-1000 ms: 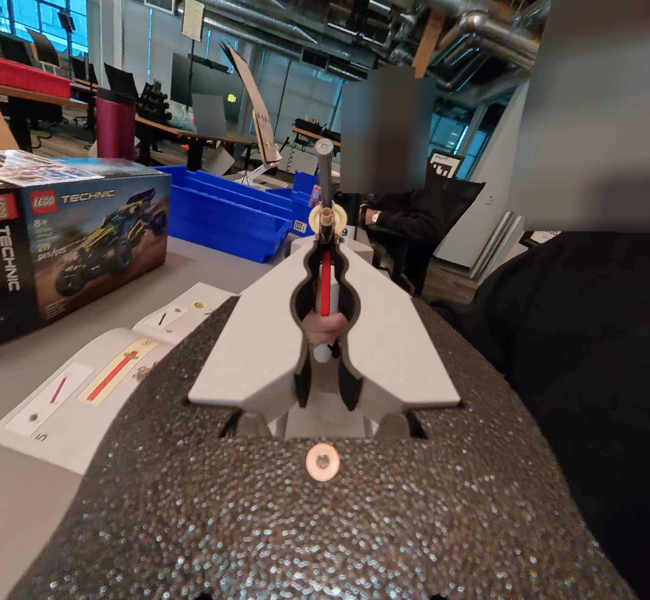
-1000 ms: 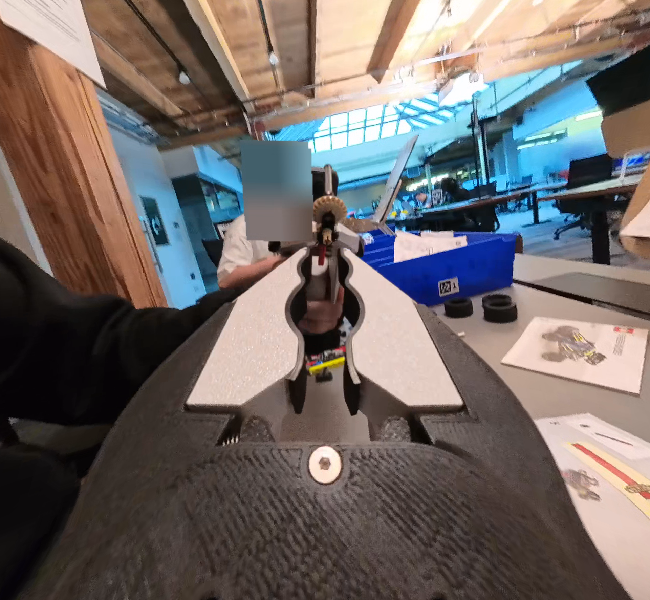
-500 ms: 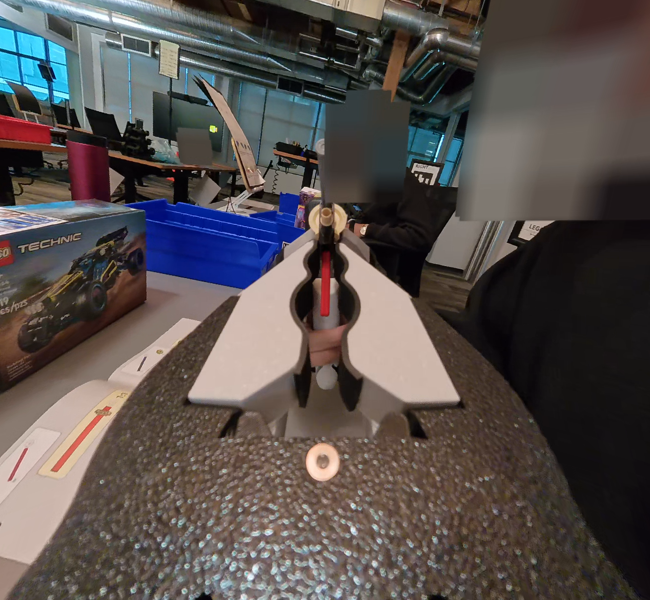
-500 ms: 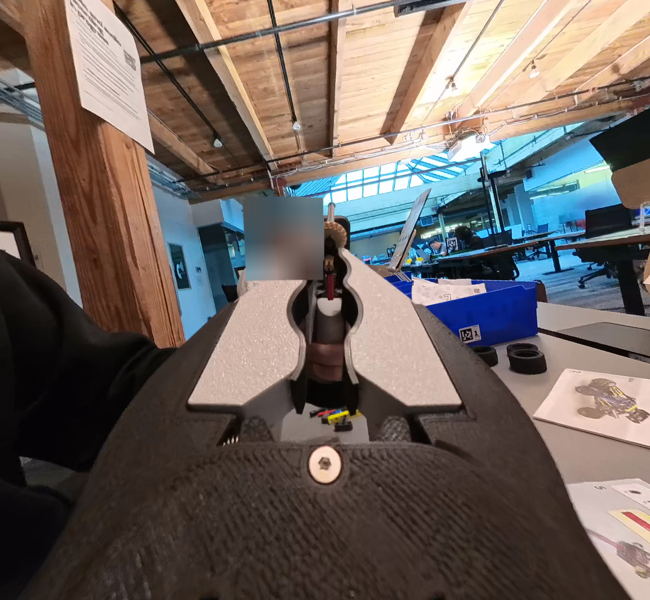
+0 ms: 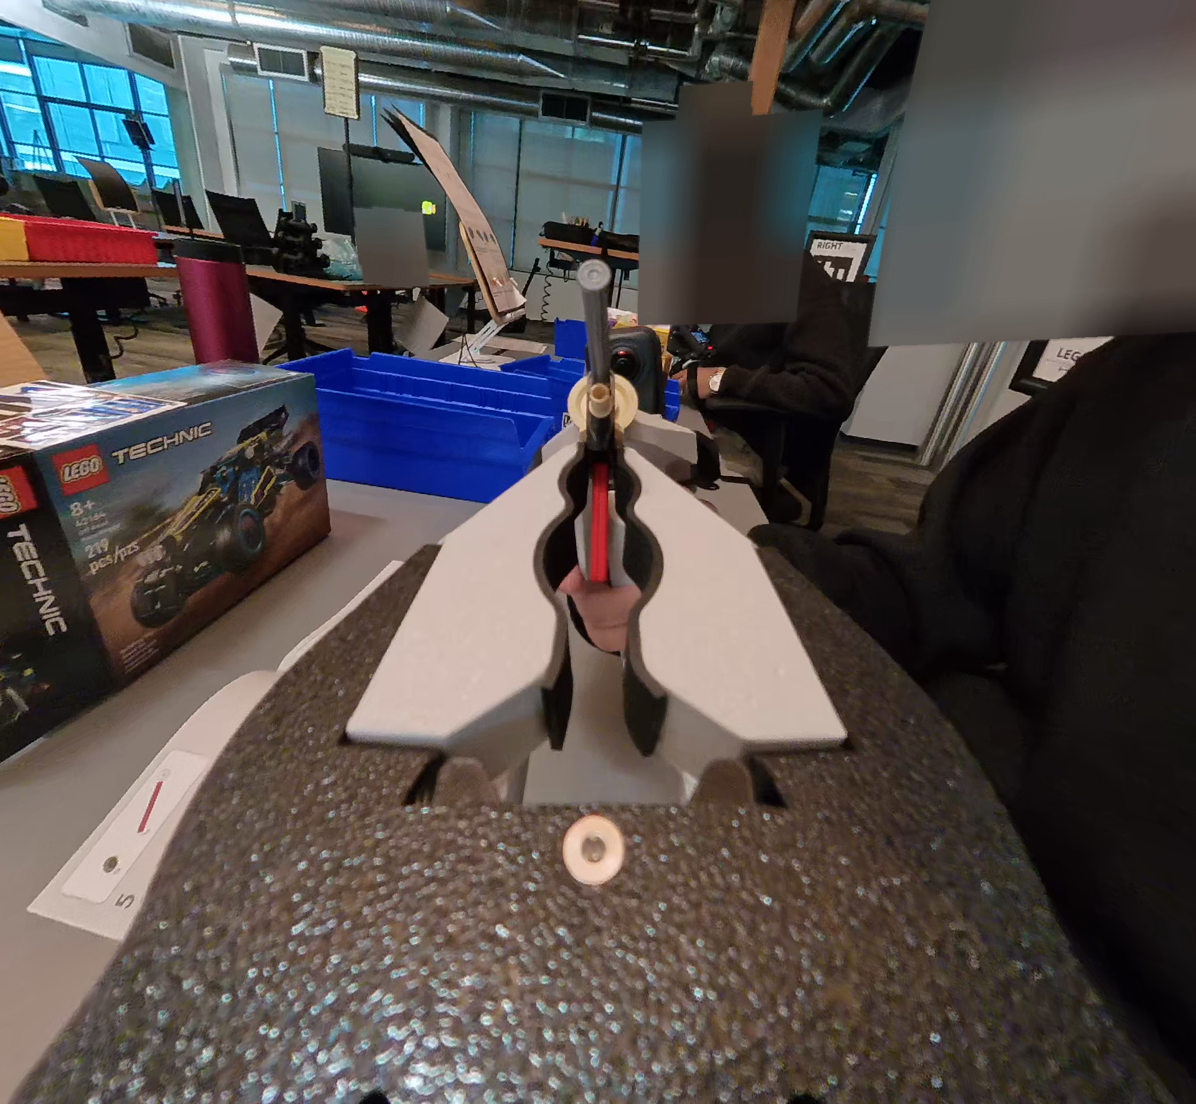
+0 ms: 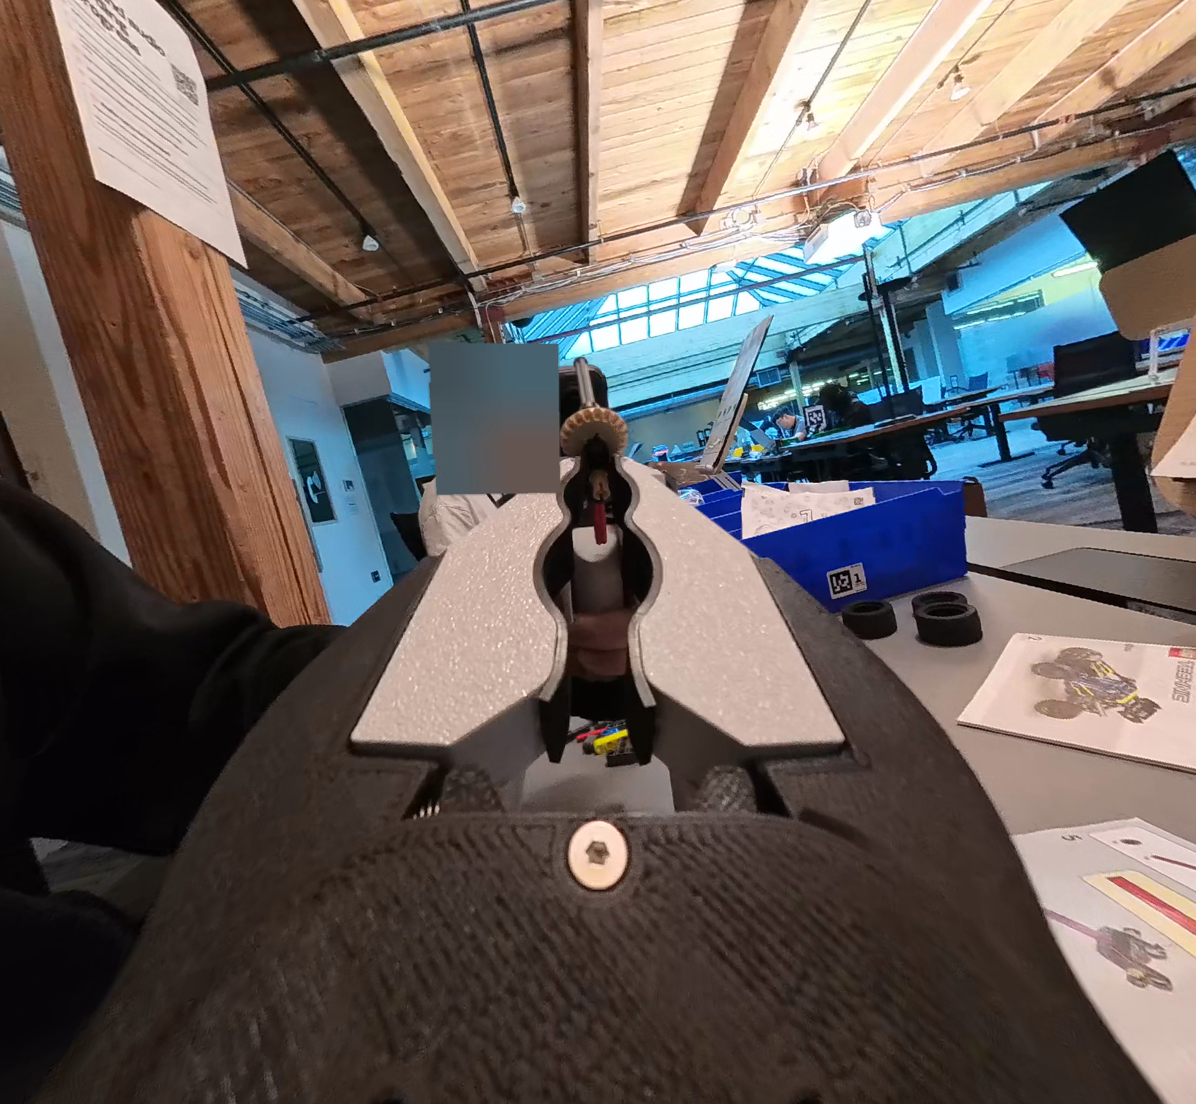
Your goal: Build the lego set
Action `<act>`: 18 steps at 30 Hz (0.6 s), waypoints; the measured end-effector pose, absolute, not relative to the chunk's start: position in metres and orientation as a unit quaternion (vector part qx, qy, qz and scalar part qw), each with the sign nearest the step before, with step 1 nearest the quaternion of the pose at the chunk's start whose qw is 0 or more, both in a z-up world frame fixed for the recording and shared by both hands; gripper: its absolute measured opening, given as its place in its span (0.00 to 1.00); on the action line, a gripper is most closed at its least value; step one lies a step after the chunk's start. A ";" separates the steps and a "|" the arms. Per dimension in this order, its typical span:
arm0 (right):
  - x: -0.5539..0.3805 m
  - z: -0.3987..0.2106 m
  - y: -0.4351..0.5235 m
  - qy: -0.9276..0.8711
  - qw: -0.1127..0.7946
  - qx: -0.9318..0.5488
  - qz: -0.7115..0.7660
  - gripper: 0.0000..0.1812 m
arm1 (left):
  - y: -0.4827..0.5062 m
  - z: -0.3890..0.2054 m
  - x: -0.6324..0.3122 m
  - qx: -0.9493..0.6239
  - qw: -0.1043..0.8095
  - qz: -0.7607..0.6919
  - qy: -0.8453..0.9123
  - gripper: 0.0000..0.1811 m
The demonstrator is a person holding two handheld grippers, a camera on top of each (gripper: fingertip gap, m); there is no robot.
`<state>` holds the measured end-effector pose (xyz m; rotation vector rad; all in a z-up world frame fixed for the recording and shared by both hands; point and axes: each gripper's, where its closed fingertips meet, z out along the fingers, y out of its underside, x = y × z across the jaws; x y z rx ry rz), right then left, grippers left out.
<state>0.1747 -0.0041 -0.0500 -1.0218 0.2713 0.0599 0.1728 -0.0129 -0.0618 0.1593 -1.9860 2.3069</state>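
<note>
Both grippers just tilted up off the desk (image 5: pixel 388 493), left gripper (image 5: pixel 598 435) fingers pinching the red axle (image 5: pixel 600 523) and right gripper (image 6: pixel 594 458) fingers clamped by the tan gear (image 6: pixel 593 431), so the gear's probably sliding on.

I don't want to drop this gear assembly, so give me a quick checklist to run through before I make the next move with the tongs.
1. Left tongs shut on the axle assembly: ok, tips pinch it just below the tan gear.
2. Right tongs shut on the same assembly: ok, tips meet under the tan gear.
3. Red axle in line with the tongs: ok.
4. Gear fully seated on its axle: cannot tell.
5. Instruction booklet open and in view: ok.
6. Black tyres within reach on the table: ok, beside the blue bin.
</note>
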 end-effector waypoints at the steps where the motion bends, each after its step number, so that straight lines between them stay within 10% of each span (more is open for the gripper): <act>1: 0.175 -0.050 -0.004 0.130 0.864 -0.486 0.029 0.03 | -0.013 -0.062 0.173 0.052 0.046 0.755 -0.652 0.03; 18: 0.185 -0.059 -0.008 0.145 0.848 -0.509 0.014 0.03 | -0.013 -0.075 0.189 0.078 -0.072 0.684 -0.722 0.14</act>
